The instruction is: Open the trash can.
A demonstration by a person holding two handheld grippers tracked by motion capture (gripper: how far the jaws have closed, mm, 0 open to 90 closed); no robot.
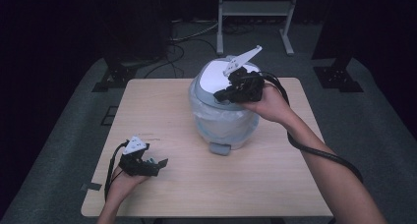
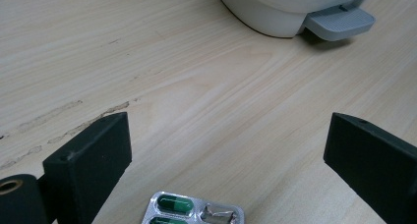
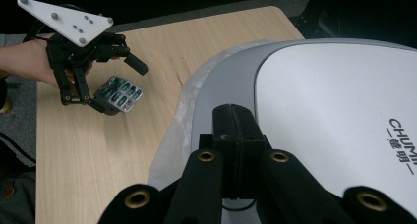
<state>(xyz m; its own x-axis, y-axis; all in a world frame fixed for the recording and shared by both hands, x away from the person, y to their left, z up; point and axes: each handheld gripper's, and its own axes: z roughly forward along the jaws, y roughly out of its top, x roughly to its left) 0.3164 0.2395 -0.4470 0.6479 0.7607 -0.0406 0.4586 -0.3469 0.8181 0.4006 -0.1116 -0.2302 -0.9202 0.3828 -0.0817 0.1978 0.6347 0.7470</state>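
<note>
Left gripper (image 1: 158, 161) is resting low on the table (image 1: 275, 184), near-left corner, jaws standing wide w/ nothing pinched. Blister pack (image 2: 194, 210) of green capsules is lying flat on the wood between them, just inside the jaw line; in the right gripper view the same pack (image 3: 119, 93) is sitting under the left gripper's (image 3: 118, 81) fingertips.

Right gripper (image 3: 235, 135) is hovering at the rim of the pedal bin (image 1: 223, 108), jaws fully together, nothing showing between them. Bin lid (image 3: 334, 106) is looking down/closed, liner bag (image 3: 174, 135) is bulging out under the rim. Foot pedal (image 2: 339, 22) is facing the person.

Handling call: pack is looking v. light, thin, stiff-ish foil/plastic, prob. slick and lying flush, so hard to get under. Likely best taking it across the short edges, pads low, or tipping one edge up first. Crush risk low, but one pocket is already looking burst. Lid prob. needs lifting at the front lip or via pedal.
</note>
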